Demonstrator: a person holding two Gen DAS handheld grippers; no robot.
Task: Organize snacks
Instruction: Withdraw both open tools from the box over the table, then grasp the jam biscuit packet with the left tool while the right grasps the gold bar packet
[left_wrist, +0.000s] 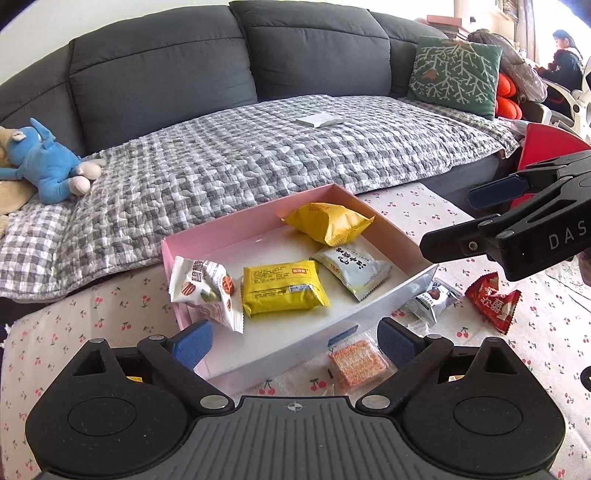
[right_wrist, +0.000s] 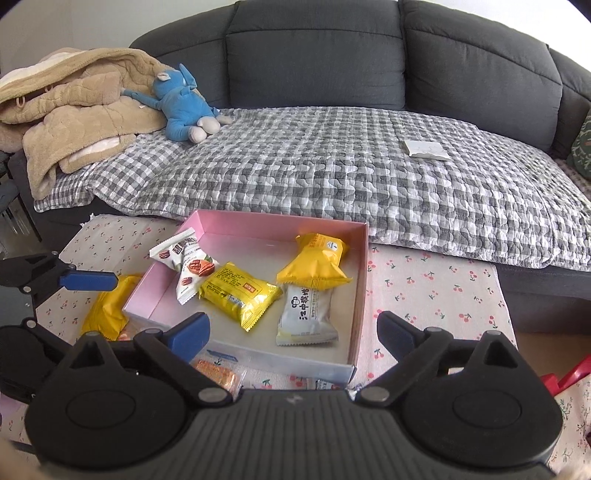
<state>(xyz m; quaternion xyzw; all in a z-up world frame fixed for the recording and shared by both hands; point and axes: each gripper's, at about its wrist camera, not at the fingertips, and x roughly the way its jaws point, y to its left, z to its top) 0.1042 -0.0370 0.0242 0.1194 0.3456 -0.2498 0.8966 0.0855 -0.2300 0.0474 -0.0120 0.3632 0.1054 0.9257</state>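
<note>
While we hold both grippers above a low table with a cherry-print cloth, a shallow pink box sits between them and a grey sofa. Our left gripper has its jaws spread wide and empty; our right gripper is likewise released, grasping nothing.

Four snacks already lie inside the box: a white nut packet leaning on the left wall, a flat yellow packet, a puffy yellow bag and a white cake packet.

Several snacks remain outside on the cloth: an orange wafer in clear wrap just beside the box's near wall, a small dark-and-white packet, a red packet, and a yellow bag against the box's left side.

We judge the sorting about half done. Next, one gripper would need to lower over a loose packet, likely the wafer nearest the left gripper, and close gently on its thin wrapper.
</note>
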